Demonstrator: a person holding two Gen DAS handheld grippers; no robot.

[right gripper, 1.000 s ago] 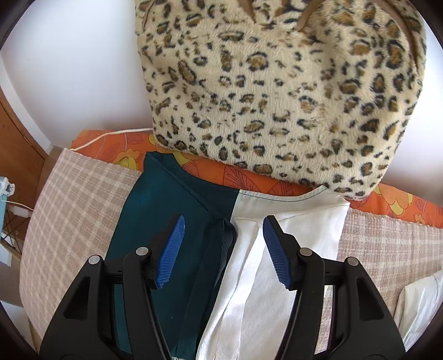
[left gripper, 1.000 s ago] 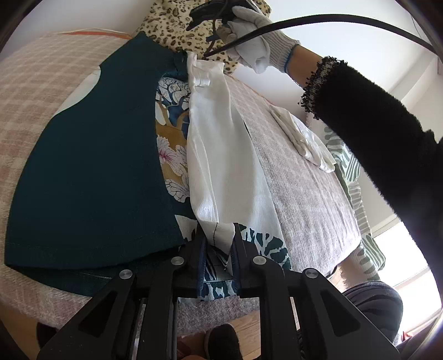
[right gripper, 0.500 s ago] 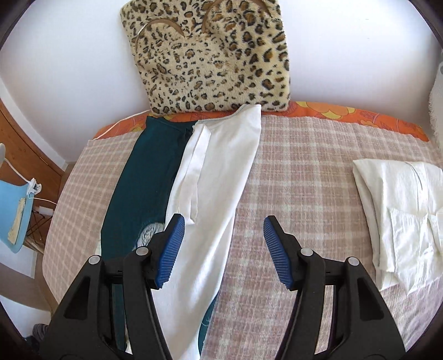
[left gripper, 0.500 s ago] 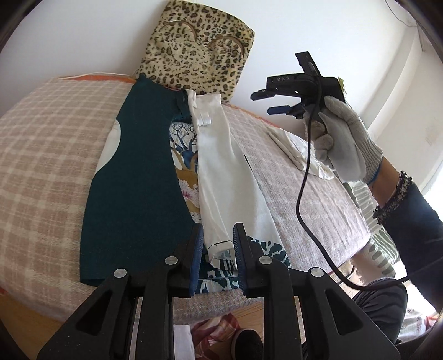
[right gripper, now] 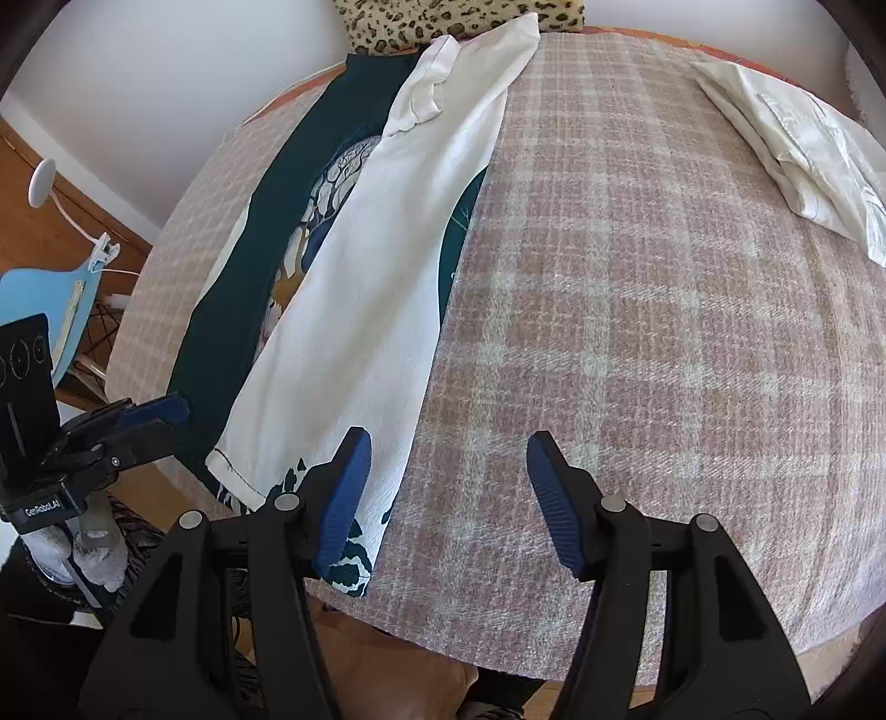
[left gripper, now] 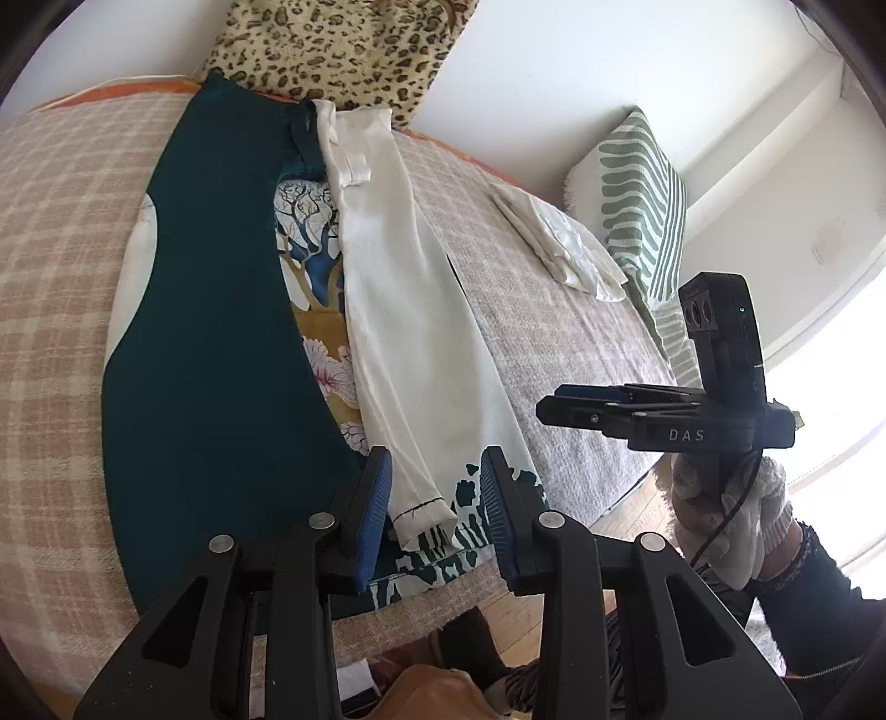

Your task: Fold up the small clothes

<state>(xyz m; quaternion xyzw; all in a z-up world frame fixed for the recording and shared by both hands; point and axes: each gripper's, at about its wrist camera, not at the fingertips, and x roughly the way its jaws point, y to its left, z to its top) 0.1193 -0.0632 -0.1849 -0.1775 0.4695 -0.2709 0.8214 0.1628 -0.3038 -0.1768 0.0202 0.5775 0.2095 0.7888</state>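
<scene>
A long garment lies folded lengthwise on the checked bed cover [right gripper: 637, 310]. Its dark teal side [left gripper: 221, 360] lies left, a printed strip [left gripper: 315, 288] shows in the middle, and its white underside [left gripper: 410, 343] is folded over on top; the white fold also shows in the right wrist view [right gripper: 376, 288]. My left gripper [left gripper: 434, 520] is open, its jaws either side of the white hem at the near edge. My right gripper [right gripper: 448, 498] is open and empty over the bed's near edge, right of the hem; it also shows in the left wrist view [left gripper: 559, 404].
A folded white garment [right gripper: 803, 149] lies at the far right of the bed. A leopard-print cushion [left gripper: 343, 50] leans on the wall at the head. A green striped cushion [left gripper: 642, 199] stands at the right. A blue chair [right gripper: 50, 299] stands left of the bed.
My left gripper opened and let go of the white hem, which now lies on the garment. My right gripper drew back from the collar end to the near edge.
</scene>
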